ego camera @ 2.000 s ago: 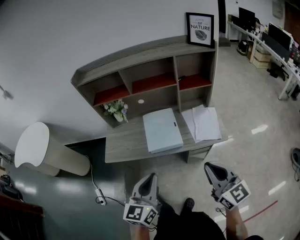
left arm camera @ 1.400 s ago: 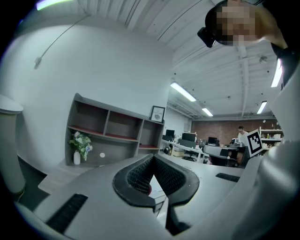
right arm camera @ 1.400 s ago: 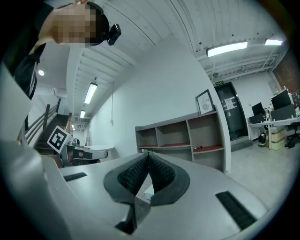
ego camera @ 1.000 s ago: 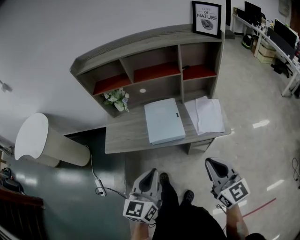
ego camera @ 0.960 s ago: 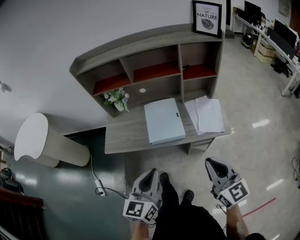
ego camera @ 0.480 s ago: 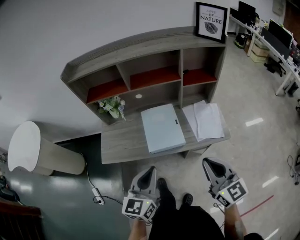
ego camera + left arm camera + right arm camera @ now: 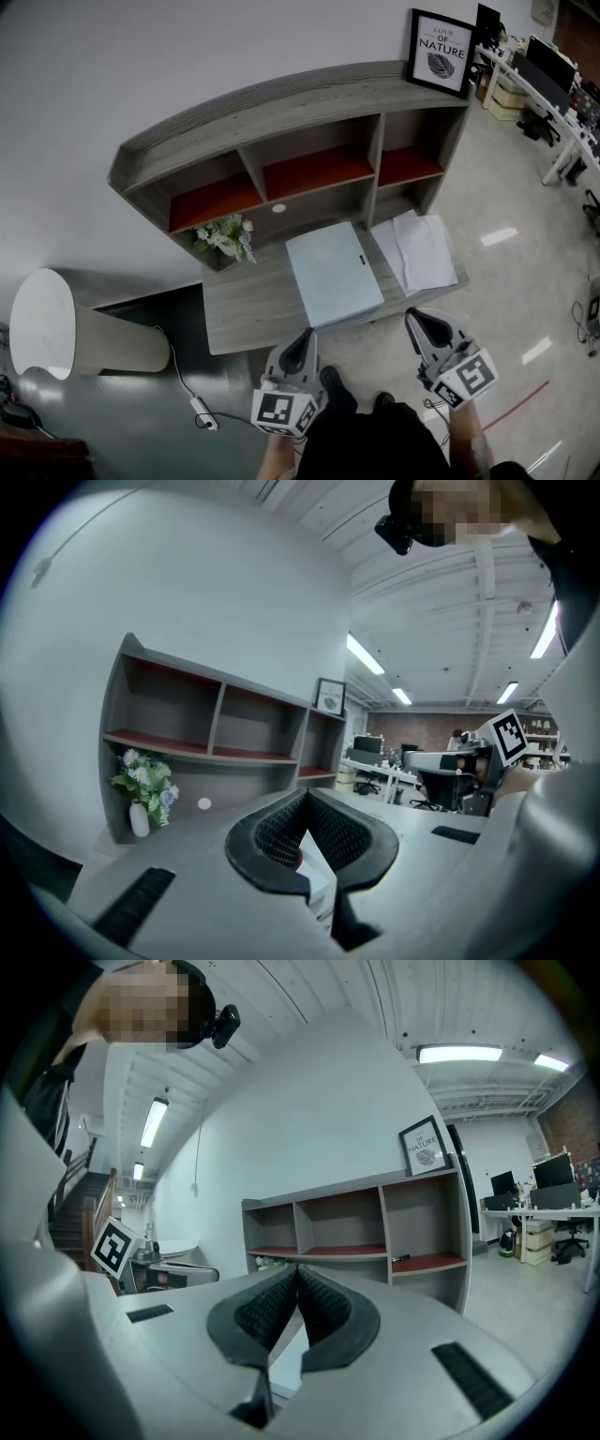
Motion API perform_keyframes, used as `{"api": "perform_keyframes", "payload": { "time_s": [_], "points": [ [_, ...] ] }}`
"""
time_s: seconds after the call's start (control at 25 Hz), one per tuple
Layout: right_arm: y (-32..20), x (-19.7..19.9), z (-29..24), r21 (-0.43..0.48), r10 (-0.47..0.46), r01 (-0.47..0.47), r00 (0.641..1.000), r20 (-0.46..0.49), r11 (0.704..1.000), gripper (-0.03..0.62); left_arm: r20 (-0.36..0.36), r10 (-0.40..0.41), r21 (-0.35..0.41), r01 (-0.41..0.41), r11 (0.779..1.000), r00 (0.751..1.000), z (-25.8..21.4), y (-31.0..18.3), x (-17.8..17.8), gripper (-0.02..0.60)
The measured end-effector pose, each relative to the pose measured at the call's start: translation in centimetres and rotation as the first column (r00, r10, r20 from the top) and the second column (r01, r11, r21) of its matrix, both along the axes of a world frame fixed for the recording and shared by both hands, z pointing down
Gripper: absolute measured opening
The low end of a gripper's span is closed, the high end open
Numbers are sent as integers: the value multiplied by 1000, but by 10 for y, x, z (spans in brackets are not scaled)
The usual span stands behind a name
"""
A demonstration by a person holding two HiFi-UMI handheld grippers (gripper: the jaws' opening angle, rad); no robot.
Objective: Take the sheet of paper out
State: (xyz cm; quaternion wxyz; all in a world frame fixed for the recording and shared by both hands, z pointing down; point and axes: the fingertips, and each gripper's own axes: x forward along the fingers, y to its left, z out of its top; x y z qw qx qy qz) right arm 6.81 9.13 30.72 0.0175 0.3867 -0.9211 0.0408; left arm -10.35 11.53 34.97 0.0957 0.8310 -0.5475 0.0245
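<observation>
A pale blue folder (image 7: 333, 276) lies shut on the grey desk (image 7: 246, 305), and loose white sheets of paper (image 7: 418, 251) lie to its right. Both grippers hover short of the desk's front edge, level and pointing at it. My left gripper (image 7: 307, 336) is shut and holds nothing, just before the folder's near edge. My right gripper (image 7: 413, 320) is shut and bare too, below the paper's near edge. In the left gripper view the jaws (image 7: 306, 795) meet at the tips, with the folder's edge (image 7: 313, 872) behind them. The right gripper (image 7: 298, 1270) shows its pads together.
Behind the desk stands a shelf unit (image 7: 309, 159) with red-lined compartments and a framed print (image 7: 441, 52) on top. A small vase of flowers (image 7: 226, 236) sits at the desk's back left. A white round table (image 7: 42, 324) and a floor cable (image 7: 199, 410) lie left.
Both grippers have moved forward toward the desk, and the desk now sits closer and larger in the head view. Their jaws stayed shut throughout.
</observation>
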Motion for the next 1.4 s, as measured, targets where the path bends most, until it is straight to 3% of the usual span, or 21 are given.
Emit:
{"api": "perform_keyframes", "payload": {
  "time_s": [0.4,0.76,1.12,1.4],
  "points": [
    [-21,-30,19,-63,99,-100,995,-15,993,12,48,113,-50,-111,993,992,33,-39,-21,12],
    [-29,-13,33,-109,160,-165,986,-52,980,12,108,177,-126,-163,979,978,73,-58,-1,12],
    [-59,4,46,-129,108,-111,994,-29,985,12,174,228,-174,-198,965,958,98,-71,44,12],
    [-85,16,60,-156,18,-22,1000,-24,988,12,207,219,-238,-168,957,953,126,-89,76,15]
  ]
}}
